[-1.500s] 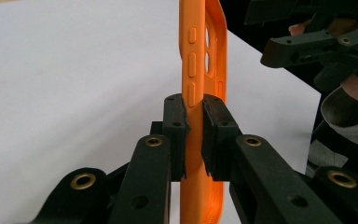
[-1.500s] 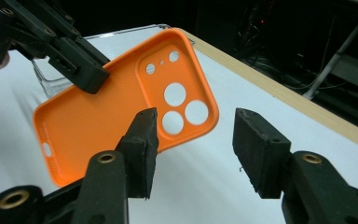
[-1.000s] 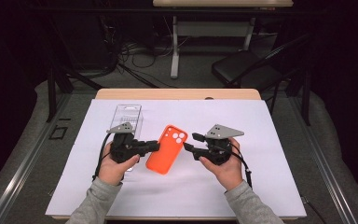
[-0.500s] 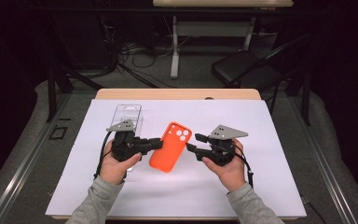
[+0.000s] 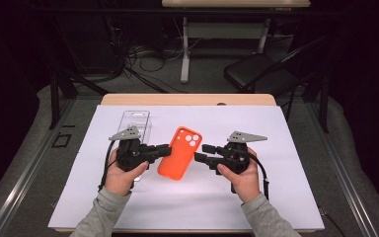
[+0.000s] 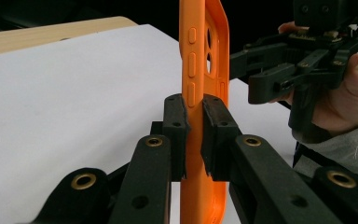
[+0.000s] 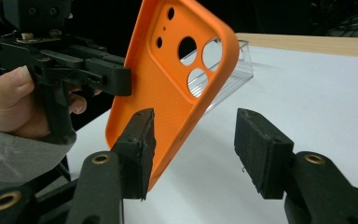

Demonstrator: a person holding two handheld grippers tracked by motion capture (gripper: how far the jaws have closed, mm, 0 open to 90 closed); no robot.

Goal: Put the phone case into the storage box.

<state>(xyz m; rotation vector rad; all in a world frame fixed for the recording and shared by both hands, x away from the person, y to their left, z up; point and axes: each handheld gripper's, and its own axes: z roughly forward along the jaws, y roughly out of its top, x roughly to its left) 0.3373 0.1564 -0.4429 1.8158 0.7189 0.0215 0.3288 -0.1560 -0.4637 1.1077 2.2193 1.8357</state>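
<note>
A dark room lies beyond the table, with a black chair (image 5: 256,71) on a grey floor, tangled cables (image 5: 138,54) and the white leg of another desk (image 5: 185,49). The wooden table (image 5: 187,99) is covered almost edge to edge by a white sheet (image 5: 286,187). On the sheet, at the far left, lies a clear plastic tray (image 5: 135,120). Near the middle an orange phone case (image 5: 180,152) is held above the sheet, camera holes at its far end. The left gripper (image 5: 164,150) is clamped tight on the case's left edge — pads pressing both faces. The right gripper (image 5: 202,153) stands half open just beside the case's right edge — its jaws grip nothing.
</note>
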